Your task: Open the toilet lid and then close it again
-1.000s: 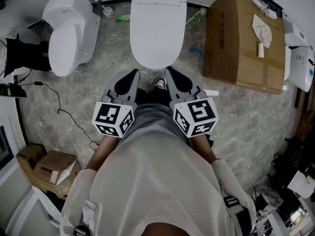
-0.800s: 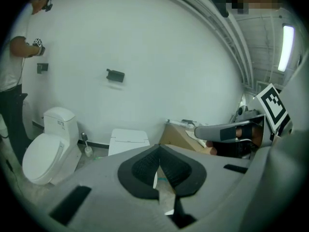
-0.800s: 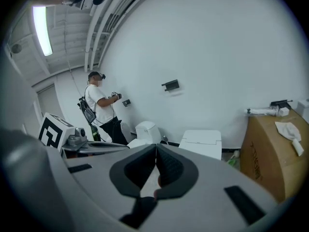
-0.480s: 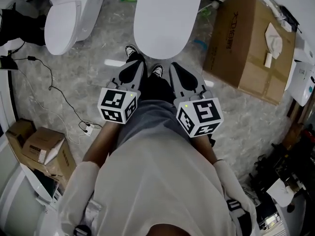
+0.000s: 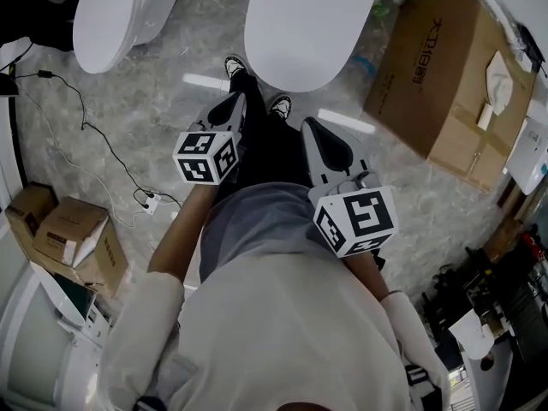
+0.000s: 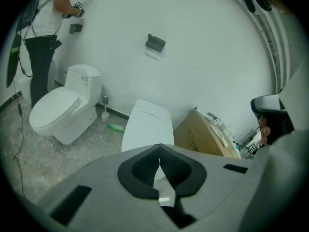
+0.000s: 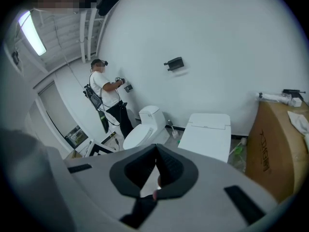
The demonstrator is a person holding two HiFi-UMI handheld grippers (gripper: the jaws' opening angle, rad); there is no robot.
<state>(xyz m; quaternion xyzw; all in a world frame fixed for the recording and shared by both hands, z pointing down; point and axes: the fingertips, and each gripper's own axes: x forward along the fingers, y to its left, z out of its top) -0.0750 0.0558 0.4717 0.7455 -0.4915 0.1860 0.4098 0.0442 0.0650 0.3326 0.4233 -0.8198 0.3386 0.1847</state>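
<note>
Left gripper (image 5: pixel 231 108) and right gripper (image 5: pixel 318 135), jaws together and empty, point at the closed toilet lid (image 5: pixel 308 24), evidently poised to lift it.

Big cardboard box (image 5: pixel 445 67) on the marble floor. A second toilet (image 5: pixel 107 15) sits well left of it, black cable (image 5: pixel 94 144) and small boxes (image 5: pixel 73 242) left too.

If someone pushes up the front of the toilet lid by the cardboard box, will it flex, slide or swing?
The toilet lid looks like one smooth moulded slab, so it probably stays stiff. The seam across its rear suggests a hinge, so it would likely swing up, not slide. Its glossy surface may be slippery.
</note>
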